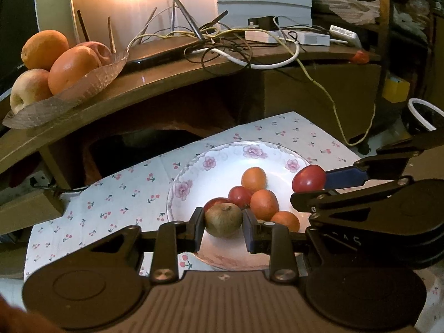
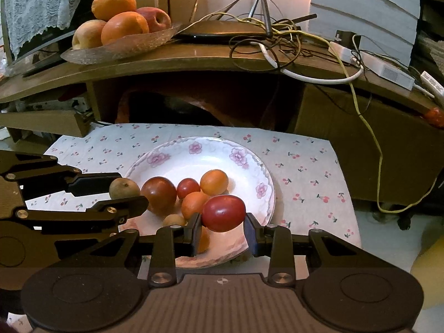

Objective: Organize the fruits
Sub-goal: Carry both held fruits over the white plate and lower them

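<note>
My left gripper (image 1: 223, 229) is shut on a small brown-green fruit (image 1: 223, 219), held over the near part of a white floral plate (image 1: 194, 172). The same brown-green fruit (image 2: 124, 188) shows at the left of the right wrist view, between the left gripper's fingers. My right gripper (image 2: 223, 231) is shut on a red tomato-like fruit (image 2: 223, 213) above the plate's (image 2: 177, 152) near right side. That red fruit (image 1: 308, 178) appears at the right in the left wrist view. Several small orange and red fruits (image 1: 254, 179) lie in the plate.
A glass leaf-shaped dish (image 1: 66, 100) with oranges and apples stands on a wooden shelf (image 1: 155, 83) behind, beside a router and tangled cables (image 1: 222, 44). A cherry-print cloth (image 2: 305, 172) lies under the plate. A yellow cable (image 2: 371, 138) hangs at the right.
</note>
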### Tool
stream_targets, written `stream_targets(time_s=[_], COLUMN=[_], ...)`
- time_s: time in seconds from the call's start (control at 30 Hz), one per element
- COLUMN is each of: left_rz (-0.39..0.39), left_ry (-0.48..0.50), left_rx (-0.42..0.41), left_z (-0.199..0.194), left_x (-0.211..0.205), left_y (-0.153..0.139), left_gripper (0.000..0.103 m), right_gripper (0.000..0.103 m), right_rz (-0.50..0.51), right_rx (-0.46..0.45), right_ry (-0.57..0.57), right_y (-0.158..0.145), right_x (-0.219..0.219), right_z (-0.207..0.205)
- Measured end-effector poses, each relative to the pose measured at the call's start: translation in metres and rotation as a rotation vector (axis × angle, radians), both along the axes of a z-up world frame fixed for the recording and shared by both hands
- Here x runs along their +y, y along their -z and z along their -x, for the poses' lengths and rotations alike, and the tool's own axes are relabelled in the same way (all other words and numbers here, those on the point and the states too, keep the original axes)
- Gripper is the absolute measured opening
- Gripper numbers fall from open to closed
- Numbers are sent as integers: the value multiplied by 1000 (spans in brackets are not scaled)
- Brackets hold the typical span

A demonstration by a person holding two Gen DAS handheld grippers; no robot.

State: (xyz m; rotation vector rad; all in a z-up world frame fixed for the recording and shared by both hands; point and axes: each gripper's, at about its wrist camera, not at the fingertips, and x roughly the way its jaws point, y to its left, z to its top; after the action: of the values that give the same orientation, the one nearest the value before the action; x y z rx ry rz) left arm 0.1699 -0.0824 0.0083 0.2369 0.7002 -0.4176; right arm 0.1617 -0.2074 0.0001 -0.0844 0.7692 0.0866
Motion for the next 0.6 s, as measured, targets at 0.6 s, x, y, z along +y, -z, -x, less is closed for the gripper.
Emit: stream_targets(time_s=[0.6], left_rz=[22], left_ry=[-38], left_rx=[21], left_z=[-27], left_x=[1], left_y=[15], left_gripper=[34], right_gripper=[36], right_rz=[-7], right_rx=[22], right_ry=[12], right_y=[12], right_x=[-1], right_z=[-28])
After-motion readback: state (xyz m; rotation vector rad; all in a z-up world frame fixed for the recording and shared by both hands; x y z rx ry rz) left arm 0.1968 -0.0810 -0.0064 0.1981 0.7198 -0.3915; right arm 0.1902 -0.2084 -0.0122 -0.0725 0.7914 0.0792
